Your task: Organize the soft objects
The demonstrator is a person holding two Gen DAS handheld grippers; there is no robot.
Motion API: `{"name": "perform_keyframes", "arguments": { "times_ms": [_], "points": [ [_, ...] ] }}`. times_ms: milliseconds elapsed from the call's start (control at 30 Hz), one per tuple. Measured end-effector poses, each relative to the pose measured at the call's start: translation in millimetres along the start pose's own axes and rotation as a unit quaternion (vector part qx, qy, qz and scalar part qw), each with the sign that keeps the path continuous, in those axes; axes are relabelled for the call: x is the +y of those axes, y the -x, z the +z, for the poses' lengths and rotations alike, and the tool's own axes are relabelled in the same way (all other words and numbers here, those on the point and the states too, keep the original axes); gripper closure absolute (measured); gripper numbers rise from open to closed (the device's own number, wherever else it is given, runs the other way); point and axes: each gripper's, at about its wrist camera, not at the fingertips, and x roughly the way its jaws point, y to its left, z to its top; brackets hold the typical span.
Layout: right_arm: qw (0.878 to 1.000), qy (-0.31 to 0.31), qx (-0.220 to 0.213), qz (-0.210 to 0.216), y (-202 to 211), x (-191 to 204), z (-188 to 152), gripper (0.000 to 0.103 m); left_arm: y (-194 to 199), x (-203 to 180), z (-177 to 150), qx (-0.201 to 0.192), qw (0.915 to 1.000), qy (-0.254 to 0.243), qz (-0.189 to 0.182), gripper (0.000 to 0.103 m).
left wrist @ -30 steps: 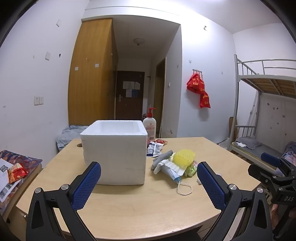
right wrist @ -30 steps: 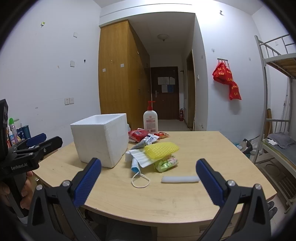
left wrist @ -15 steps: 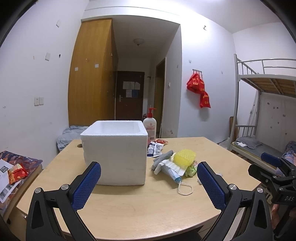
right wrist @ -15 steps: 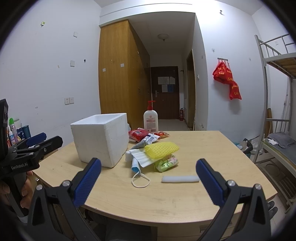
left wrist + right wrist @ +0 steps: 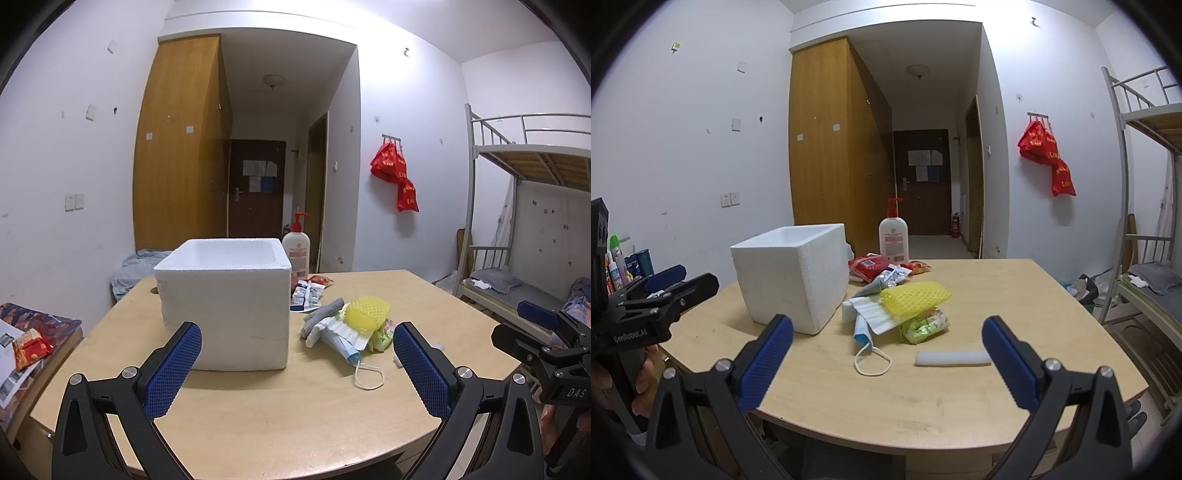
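A white foam box (image 5: 225,302) (image 5: 792,280) stands open-topped on the wooden table (image 5: 295,406). Right of it lies a pile: yellow foam net (image 5: 366,314) (image 5: 916,295), grey foam roll (image 5: 321,314), white foam sheet (image 5: 338,330), blue face mask (image 5: 351,354) (image 5: 864,336), green packet (image 5: 925,325). A white foam stick (image 5: 953,358) lies apart to the right. My left gripper (image 5: 295,365) is open and empty, short of the box. My right gripper (image 5: 886,354) is open and empty, short of the mask.
A lotion pump bottle (image 5: 296,251) (image 5: 894,236) and snack packets (image 5: 871,266) sit behind the box. A bunk bed (image 5: 524,221) stands at the right. Bottles (image 5: 624,262) and a side surface with papers (image 5: 22,347) are at the left.
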Motion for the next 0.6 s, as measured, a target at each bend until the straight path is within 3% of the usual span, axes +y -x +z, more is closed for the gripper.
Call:
{"name": "perform_keyframes", "arguments": {
  "times_ms": [400,600],
  "points": [
    [1.000,-0.013,0.009,-0.008,-16,-18,2,0.000,-35,-10,6,0.026,0.9993,-0.001,-0.027,0.000],
    [0.999,-0.019,0.025,-0.013,-38,-33,0,0.000,-68,-14,6,0.061,0.9971,0.004,-0.045,0.000]
  ]
}}
